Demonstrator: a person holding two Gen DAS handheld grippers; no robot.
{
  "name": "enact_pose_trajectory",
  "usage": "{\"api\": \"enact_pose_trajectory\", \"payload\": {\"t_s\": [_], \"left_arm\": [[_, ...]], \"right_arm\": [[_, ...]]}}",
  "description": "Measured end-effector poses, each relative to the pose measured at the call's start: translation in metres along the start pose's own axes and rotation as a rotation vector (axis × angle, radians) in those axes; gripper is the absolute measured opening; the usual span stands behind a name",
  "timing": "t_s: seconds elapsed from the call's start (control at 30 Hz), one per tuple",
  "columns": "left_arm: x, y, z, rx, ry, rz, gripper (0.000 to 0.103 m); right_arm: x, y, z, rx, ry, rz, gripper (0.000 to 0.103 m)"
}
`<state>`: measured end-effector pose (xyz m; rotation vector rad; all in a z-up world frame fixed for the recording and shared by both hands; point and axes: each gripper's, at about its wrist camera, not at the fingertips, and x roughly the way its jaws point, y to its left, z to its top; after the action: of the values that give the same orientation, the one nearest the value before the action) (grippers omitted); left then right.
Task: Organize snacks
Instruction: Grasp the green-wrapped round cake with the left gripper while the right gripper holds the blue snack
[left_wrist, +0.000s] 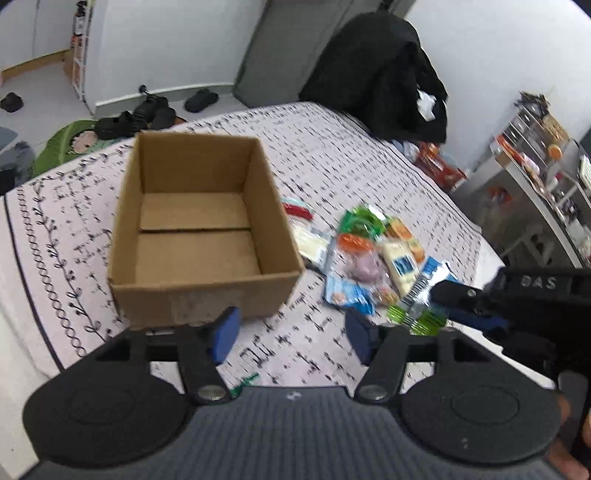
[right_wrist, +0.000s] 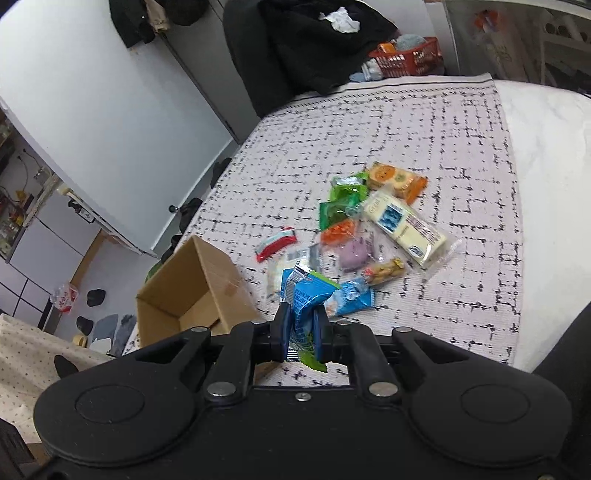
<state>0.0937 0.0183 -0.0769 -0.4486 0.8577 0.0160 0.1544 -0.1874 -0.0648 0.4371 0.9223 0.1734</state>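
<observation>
Right gripper (right_wrist: 302, 325): jaws closed on a blue snack packet (right_wrist: 303, 295), blue pads pinching its crumpled lower part; green and silver wrapper edges stick out below the pads.
Left gripper (left_wrist: 291, 332): jaws spread wide, nothing between the blue pads; it hangs over the patterned cloth (left_wrist: 325, 158) just beside the cardboard box's near wall.
Cardboard box (left_wrist: 199, 221): open-topped, upright on the cloth, no snacks visible on its floor.
Held packet, from the left wrist view: right gripper (left_wrist: 432, 291) comes in from the side of the box where the snacks lie, the packet's barcode end (left_wrist: 419, 295) hanging from it, near the box's near corner.
Snack pile (right_wrist: 369, 229): loose on the cloth beside the box, apart from it; includes a long cream cracker pack (right_wrist: 402, 229), an orange biscuit pack (right_wrist: 397, 179), green packets (right_wrist: 341, 199) and a purple sweet (right_wrist: 352, 253).
Red-and-white wrapper (right_wrist: 275, 243): lies alone, between the box and the pile.
Light blue packet (right_wrist: 351, 297): flat on the cloth, just beyond the held packet.
</observation>
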Motion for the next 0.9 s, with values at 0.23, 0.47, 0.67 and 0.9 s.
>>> {"api": "enact_pose_trajectory", "payload": {"t_s": [0.23, 0.47, 0.67, 0.9], "left_arm": [[0.016, -0.013, -0.014, 0.069, 0.061, 0.06, 0.082], [0.037, -0.023, -0.035, 0.128, 0.17, 0.117, 0.083], [0.052, -0.019, -0.046, 0.136, 0.234, 0.15, 0.087], [0.074, -0.003, -0.061, 0.083, 0.317, 0.168, 0.087]], "right_arm": [[0.002, -0.018, -0.001, 0.031, 0.01, -0.006, 0.012], [0.004, -0.034, 0.002, 0.06, 0.012, -0.02, 0.013], [0.002, -0.039, 0.003, 0.072, 0.005, -0.03, 0.012], [0.006, -0.039, -0.001, 0.072, 0.015, -0.042, 0.013]]}}
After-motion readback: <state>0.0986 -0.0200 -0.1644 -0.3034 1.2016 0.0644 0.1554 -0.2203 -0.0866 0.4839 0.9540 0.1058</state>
